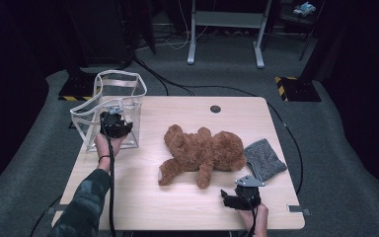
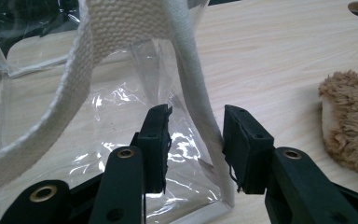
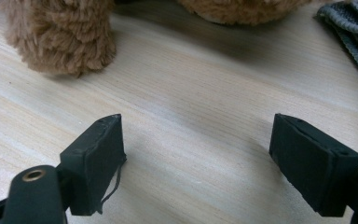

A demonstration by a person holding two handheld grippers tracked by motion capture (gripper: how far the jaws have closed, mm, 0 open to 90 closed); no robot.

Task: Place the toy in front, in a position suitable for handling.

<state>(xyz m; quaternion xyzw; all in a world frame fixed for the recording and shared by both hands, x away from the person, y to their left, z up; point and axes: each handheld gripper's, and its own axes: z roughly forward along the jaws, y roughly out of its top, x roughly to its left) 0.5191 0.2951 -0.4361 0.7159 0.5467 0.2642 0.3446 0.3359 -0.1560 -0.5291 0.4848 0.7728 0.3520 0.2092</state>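
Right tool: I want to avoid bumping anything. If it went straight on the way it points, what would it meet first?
Probably the teddy bear; the right tool stands open over bare table, with the grey cloth off to one side.

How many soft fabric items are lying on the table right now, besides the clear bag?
2. The brown teddy bear lies on its side mid-table, and the grey knit cloth lies flat just right of its head, touching it. Nothing shows inside the clear bag at the table's left.

Grey carpet floor (image 1: 355,163), dark surroundings, white frame stand (image 1: 225,29), black cables (image 1: 212,89).
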